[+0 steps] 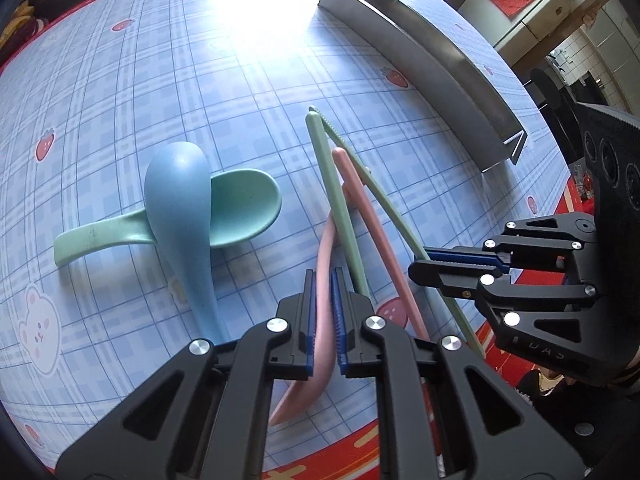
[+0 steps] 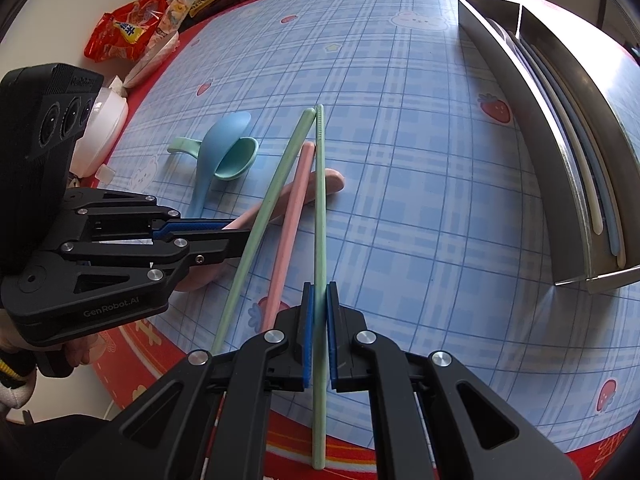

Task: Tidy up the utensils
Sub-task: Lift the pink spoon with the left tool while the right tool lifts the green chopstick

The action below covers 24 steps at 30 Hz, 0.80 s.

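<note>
Both claws clamped: pink spoon on the left, green chopstick on the right.

Far left of the left gripper lie the green spoon and blue spoon, crossed. Its jaws pinch the pink spoon handle, which runs under the loose green chopstick and pink chopstick; lifting could drag them askew. The right gripper is closed on another green chopstick; held near one end, it may pivot. The metal tray sits far right.

Pink spoon handle partly under chopsticks, glare washing out tablecloth (far side), snack packets blurred
</note>
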Each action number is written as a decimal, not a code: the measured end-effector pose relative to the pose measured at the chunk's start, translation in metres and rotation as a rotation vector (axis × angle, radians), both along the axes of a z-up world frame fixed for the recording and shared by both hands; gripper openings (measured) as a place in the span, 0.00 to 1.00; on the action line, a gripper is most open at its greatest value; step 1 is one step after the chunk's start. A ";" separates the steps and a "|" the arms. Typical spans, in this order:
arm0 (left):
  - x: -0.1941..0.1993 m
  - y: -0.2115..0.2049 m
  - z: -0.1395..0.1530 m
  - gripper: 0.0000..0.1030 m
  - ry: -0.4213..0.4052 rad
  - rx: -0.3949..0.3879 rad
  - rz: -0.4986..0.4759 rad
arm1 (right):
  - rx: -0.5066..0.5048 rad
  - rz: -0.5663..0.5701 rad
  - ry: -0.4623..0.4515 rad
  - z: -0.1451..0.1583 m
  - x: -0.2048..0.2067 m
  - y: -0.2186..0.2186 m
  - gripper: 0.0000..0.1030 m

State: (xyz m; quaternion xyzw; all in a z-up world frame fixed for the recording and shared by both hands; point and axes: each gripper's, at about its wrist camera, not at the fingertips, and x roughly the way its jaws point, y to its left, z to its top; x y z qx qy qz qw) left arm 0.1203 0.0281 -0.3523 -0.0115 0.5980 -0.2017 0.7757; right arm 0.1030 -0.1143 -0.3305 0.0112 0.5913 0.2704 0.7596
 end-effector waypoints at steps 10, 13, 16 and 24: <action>-0.007 -0.005 -0.002 0.11 -0.062 0.014 0.021 | -0.003 -0.005 -0.005 0.001 -0.002 -0.001 0.06; -0.017 -0.002 -0.002 0.11 -0.076 -0.005 0.057 | 0.000 -0.008 -0.004 0.001 -0.002 -0.001 0.06; -0.028 0.011 -0.002 0.11 -0.078 -0.028 0.122 | 0.005 -0.011 -0.001 0.001 -0.002 -0.001 0.06; -0.043 0.025 -0.001 0.11 -0.081 -0.034 0.173 | 0.002 -0.013 -0.002 0.002 -0.002 -0.001 0.06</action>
